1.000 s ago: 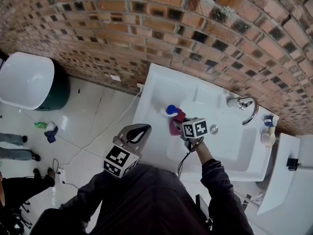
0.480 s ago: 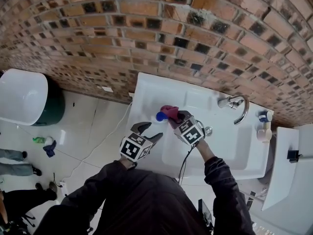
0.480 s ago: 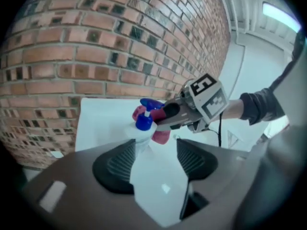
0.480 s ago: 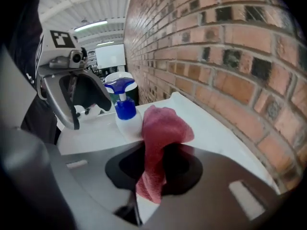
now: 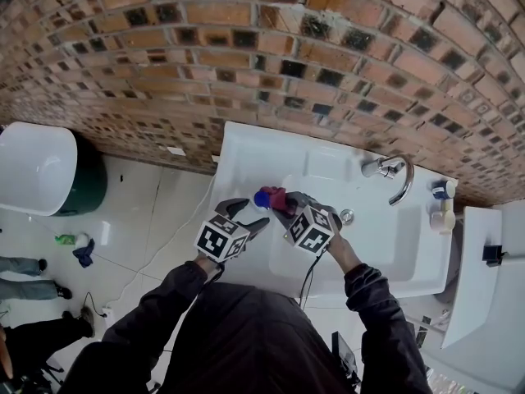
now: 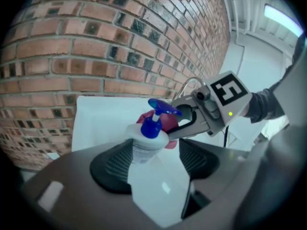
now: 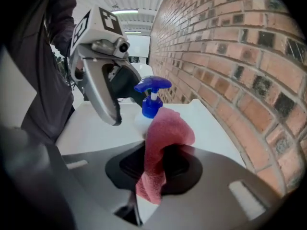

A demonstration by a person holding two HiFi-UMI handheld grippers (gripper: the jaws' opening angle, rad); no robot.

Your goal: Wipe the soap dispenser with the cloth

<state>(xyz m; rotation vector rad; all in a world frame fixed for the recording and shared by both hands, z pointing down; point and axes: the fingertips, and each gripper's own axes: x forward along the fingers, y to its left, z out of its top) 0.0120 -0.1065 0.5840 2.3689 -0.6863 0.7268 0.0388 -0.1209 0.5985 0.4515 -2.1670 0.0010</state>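
The soap dispenser (image 5: 262, 197), a clear bottle with a blue pump, stands on the left rim of the white sink (image 5: 246, 150). My left gripper (image 5: 248, 212) is around it. In the left gripper view the dispenser (image 6: 146, 138) sits between the pads of the left gripper (image 6: 153, 159), whose jaws have just been opening, with a gap at the right pad. My right gripper (image 5: 283, 206) is shut on the red cloth (image 5: 277, 197) and holds it against the far side of the pump. In the right gripper view the cloth (image 7: 160, 143) hangs folded between the pads, touching the dispenser (image 7: 149, 104).
A brick wall (image 5: 271, 64) rises directly behind the sink. The chrome faucet (image 5: 394, 171) curves over the basin at the right, with small bottles (image 5: 443, 212) on the right rim. A white bin (image 5: 33, 167) stands on the tiled floor at the left.
My left gripper moved from beside the sink up to the dispenser and its jaws opened around the bottle. My right gripper rolled and rose with the cloth to the pump.
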